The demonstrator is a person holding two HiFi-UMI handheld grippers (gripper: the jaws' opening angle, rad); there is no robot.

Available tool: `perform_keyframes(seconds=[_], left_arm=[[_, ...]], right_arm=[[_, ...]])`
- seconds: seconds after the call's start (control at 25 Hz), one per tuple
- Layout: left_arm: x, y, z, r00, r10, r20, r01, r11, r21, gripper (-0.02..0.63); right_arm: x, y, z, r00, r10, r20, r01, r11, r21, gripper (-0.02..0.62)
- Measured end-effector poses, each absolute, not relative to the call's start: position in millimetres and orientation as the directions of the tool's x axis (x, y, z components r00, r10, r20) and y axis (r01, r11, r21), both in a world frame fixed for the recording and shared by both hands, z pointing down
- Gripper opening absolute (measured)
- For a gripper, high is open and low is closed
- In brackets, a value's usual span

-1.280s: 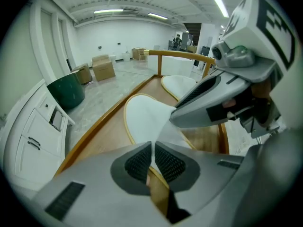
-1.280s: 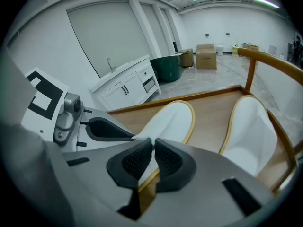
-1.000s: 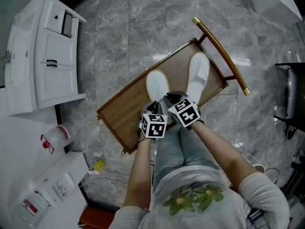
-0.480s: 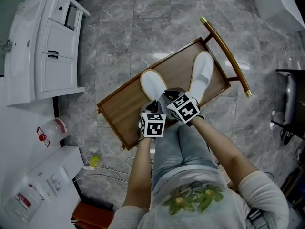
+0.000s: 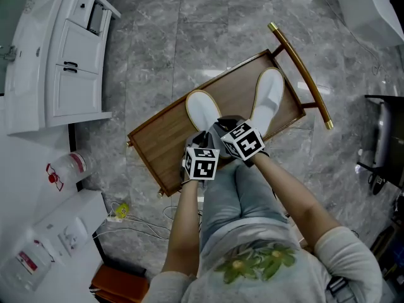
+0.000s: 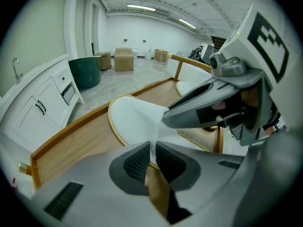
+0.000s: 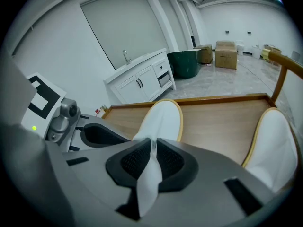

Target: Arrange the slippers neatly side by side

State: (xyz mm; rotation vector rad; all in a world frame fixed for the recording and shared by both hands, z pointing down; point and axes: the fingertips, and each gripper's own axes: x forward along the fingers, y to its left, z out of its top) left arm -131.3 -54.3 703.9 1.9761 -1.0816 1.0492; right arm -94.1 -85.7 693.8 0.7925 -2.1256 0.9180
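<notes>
A white cabinet (image 5: 63, 62) stands far to the left on the gray floor. Next comes the wooden tray (image 5: 158, 150), and both slippers lie on it.

The left gripper (image 6: 152, 151) has its jaws very close together. They pinch the thin white cloth of the left slipper (image 5: 202, 109) near its back end. The jaws are starting to open, but the cloth is between the pads and they press on it.

The right gripper (image 7: 153, 148) is just beside the left one and pinches the same slipper. Its jaws are also close together and starting to open, with a strip of white cloth between the pads.

The right slipper (image 5: 268, 96) lies apart from the left one, near the gold bar (image 5: 300, 74) at the tray's end.

From above, the two marker cubes hide the jaw tips and the back of the left slipper. The person's legs hide part of the tray's near edge. In the right gripper view, the right slipper is cut off at the edge.
</notes>
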Motion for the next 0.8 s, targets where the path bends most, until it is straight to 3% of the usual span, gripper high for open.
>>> perform_keyframes(seconds=[0.28, 0.8], left_arm=[[-133.7, -57.6, 691.0, 0.350, -0.395, 0.850, -0.882, -0.445, 0.157, 0.140], [-143.8, -56.6, 589.2, 0.429, -0.536, 0.727, -0.865, -0.476, 0.159, 0.176]], right_arm=[[-91.6, -84.0, 687.6, -0.583, -0.272, 0.766, -0.745, 0.557, -0.368, 0.124], [-72.2, -67.9, 594.0, -0.631, -0.391, 0.670, -0.740, 0.565, -0.366, 0.130]])
